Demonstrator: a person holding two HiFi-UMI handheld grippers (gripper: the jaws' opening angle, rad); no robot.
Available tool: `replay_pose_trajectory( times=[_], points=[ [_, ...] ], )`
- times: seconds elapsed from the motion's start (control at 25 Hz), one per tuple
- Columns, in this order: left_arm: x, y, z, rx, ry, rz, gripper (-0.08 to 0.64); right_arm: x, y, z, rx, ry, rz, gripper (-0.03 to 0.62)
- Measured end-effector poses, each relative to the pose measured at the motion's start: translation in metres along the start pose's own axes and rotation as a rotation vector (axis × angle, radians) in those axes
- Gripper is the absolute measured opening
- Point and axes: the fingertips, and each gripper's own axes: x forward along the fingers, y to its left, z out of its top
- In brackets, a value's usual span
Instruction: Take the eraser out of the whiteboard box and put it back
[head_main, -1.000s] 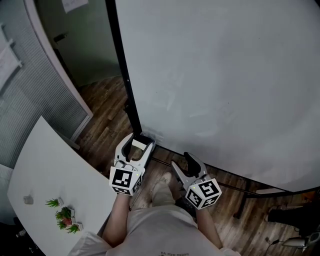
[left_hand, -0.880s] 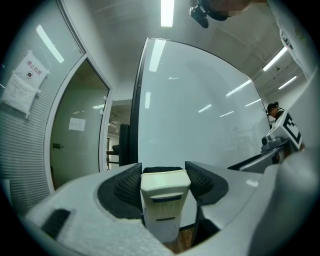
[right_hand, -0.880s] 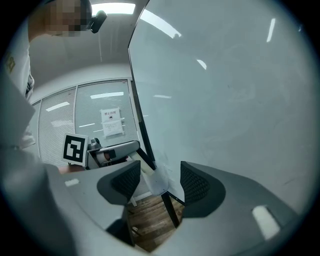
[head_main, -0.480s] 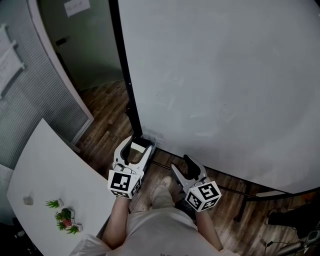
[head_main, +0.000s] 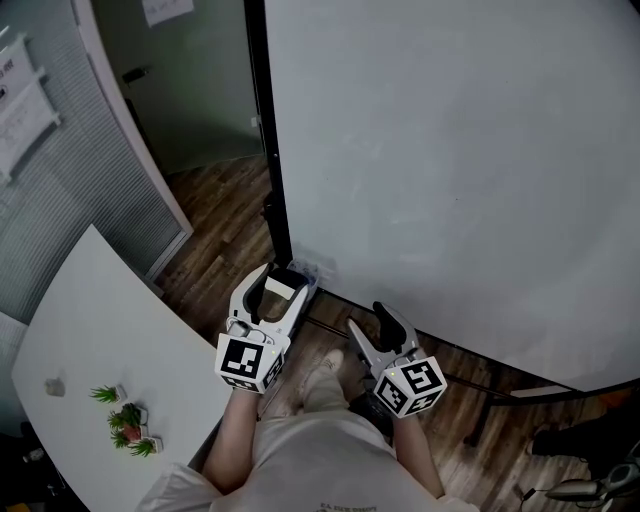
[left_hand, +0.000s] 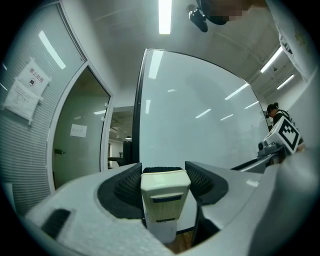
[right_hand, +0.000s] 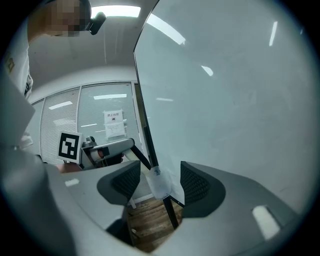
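Beside the whiteboard (head_main: 450, 150), the left gripper's (head_main: 283, 280) jaws are clamping the eraser (left_hand: 165, 192), holding it just outside the clear box (right_hand: 160, 185), probably for putting back; the right gripper (head_main: 366, 318) is hovering, jaws apart, empty.

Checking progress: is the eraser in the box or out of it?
Out: the eraser is clamped in the jaws of the left gripper, apart from the box low on the whiteboard.

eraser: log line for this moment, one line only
left tongs: shut on cream rectangular whiteboard eraser | right tongs: open, empty | clear plastic box: just past eraser
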Motion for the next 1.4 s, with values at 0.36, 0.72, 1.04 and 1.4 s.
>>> replay_pose_trajectory(
  times=[0.36,0.72,1.04,1.4],
  points=[
    [-0.019,0.009,0.005,-0.003,-0.01,0.024,0.265,0.003,0.016,-0.001,-0.011,0.002,0.02,0.252],
    [-0.018,0.013,-0.001,-0.01,-0.002,0.023,0.265,0.007,0.014,-0.005,-0.008,0.006,0.017,0.252],
    [-0.012,0.014,0.0,-0.014,-0.007,0.015,0.265,0.009,0.01,-0.005,-0.007,0.007,0.01,0.252],
    [0.0,0.008,-0.004,-0.014,0.0,-0.002,0.265,0.009,0.0,-0.006,0.0,0.014,0.003,0.252]
  ],
)
